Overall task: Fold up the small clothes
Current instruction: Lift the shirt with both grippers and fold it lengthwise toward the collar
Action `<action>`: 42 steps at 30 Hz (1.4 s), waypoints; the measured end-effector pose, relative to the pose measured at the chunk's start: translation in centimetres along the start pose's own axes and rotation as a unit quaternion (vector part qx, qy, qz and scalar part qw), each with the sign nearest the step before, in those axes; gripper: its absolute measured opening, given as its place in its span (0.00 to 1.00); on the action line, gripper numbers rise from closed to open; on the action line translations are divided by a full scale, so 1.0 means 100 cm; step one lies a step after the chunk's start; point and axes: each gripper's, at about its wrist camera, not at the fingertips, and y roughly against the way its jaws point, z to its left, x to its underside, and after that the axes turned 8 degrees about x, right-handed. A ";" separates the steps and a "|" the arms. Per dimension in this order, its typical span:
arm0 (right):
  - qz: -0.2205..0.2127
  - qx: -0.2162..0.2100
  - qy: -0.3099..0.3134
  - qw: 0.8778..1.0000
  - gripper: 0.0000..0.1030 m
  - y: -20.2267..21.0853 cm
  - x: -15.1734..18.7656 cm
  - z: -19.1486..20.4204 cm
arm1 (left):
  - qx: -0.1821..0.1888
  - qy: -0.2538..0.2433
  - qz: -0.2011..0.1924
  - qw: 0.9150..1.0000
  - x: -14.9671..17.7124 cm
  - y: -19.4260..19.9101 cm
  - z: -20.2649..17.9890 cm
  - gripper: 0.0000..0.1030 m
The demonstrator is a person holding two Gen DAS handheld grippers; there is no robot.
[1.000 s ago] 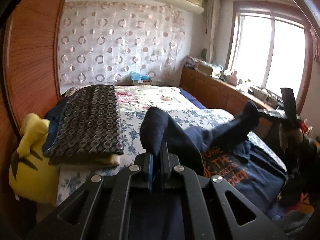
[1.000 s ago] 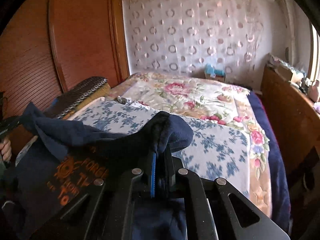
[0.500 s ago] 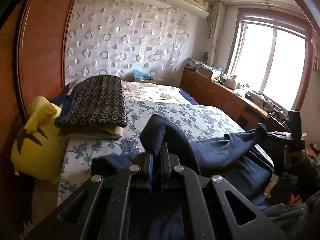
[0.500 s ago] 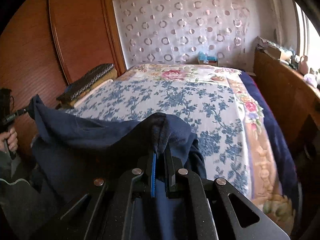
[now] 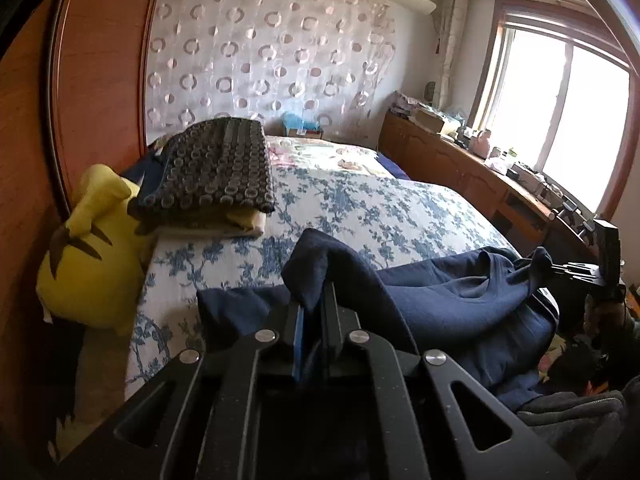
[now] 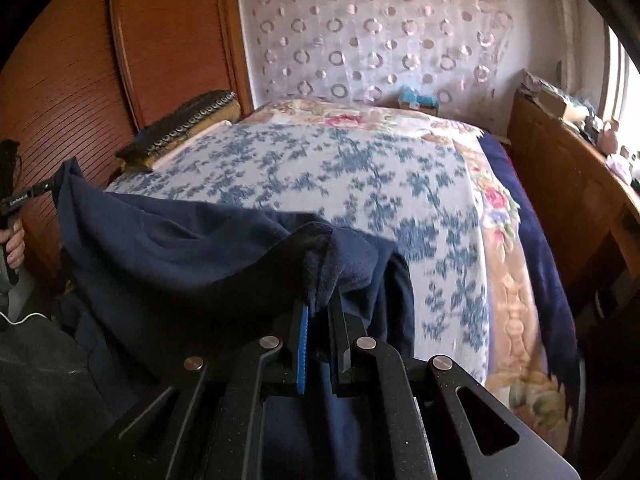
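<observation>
Leftmost, in the left wrist view, a yellow plush toy (image 5: 90, 256) leans against the wooden wardrobe (image 5: 100, 80), with a dark ring-patterned folded blanket (image 5: 218, 168) on the far-left part of the bed (image 5: 360, 208). Near the centre, the left gripper (image 5: 314, 308) points forward, level over the bed's near edge, its fingers clenched on a bunched corner of the navy garment (image 5: 460, 300). From there the cloth stretches rightward over the near part of the floral bedspread to the right gripper (image 5: 560, 270), held sideways at the far right and pinching the other corner.

Seen from the right wrist view, the left gripper (image 6: 48, 188) is at the far left with a hand (image 6: 14, 246) wrapped around its handle, a corner of the navy garment (image 6: 180, 248) caught at its tip. The cloth sags between the two tools. Centre near, the right gripper (image 6: 318, 312) has its fingers clamped on a fold of the fabric, aimed along the bed (image 6: 360, 168). To the right stands a wooden cabinet (image 6: 560, 184).
</observation>
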 end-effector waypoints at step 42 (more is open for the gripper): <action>0.037 0.048 0.001 0.998 0.59 -0.100 -0.037 -0.019 | -0.100 0.041 0.092 0.990 0.010 -0.073 0.093 0.64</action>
